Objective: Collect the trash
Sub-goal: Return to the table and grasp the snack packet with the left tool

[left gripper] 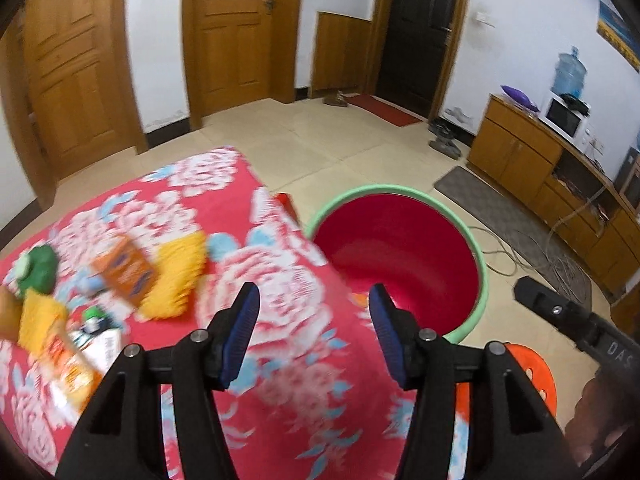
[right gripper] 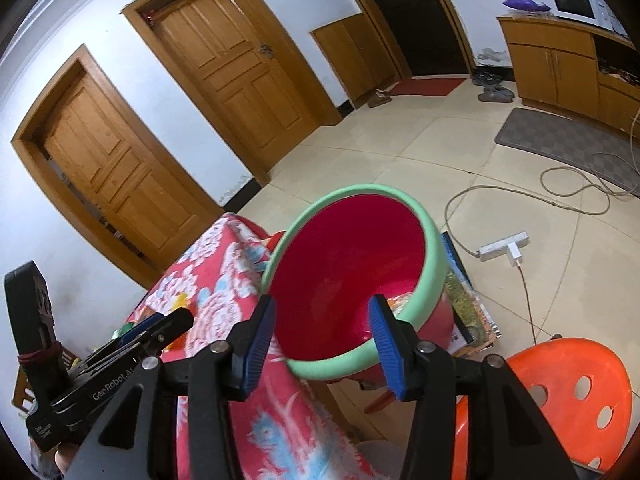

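"GenRobot.AI" is printed on the left gripper (right gripper: 156, 330)

At my twelve o'clock stand two wooden doors (right gripper: 224, 68). An orange stool (right gripper: 568, 396) sits at five o'clock, a power strip (right gripper: 502, 249) at three, and a microwave (left gripper: 562, 119) tops the cabinet (left gripper: 516, 152) at two.

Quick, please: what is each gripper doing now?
Left gripper: open, holding nothing.
Right gripper: open, holding nothing.

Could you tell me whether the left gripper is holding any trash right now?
No, the left gripper is open and empty, with only the floral tablecloth visible between its blue pads.
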{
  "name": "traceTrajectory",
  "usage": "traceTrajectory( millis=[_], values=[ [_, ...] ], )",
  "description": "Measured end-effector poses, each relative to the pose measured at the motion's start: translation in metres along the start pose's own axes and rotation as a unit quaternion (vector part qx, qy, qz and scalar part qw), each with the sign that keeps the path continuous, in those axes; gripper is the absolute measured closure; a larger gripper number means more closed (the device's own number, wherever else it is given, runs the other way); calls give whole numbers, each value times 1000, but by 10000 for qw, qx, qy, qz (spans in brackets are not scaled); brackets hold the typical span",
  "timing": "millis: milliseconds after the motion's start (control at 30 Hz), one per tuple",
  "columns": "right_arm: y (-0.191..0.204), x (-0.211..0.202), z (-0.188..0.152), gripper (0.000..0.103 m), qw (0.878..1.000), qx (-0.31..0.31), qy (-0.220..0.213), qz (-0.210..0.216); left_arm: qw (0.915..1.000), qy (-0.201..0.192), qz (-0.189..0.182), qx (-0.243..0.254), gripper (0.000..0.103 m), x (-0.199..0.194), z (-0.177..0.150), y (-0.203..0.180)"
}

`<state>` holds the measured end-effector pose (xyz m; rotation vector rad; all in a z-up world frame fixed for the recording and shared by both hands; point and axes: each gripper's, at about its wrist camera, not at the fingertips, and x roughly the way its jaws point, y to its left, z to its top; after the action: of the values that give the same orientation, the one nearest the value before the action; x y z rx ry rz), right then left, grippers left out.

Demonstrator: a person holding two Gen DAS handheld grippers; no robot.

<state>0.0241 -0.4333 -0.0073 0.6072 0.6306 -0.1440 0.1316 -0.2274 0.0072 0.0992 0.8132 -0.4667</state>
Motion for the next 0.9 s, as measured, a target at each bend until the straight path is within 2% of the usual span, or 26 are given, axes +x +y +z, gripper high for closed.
traceTrajectory(
  millis=[233,433,600,700,900],
  values=[
    [23,-9,-10,49,9996,-204,41,216,9984,-66,387,-415,46,-27,-17,44],
    [39,-11,-21,49,9987,-383,133,314,9932,-89,862,-782,46,-41,-30,84],
    [53,-11,-26,48,9978,-517,173,366,9855,-90,1232,-1165,45,-48,-39,119],
    [58,-10,-29,48,9974,-584,204,368,9802,-76,1474,-1320,37,-48,-44,136],
    [67,-7,-34,47,9965,-692,302,358,9700,164,1739,-1693,36,-30,-52,166]
  ],
)
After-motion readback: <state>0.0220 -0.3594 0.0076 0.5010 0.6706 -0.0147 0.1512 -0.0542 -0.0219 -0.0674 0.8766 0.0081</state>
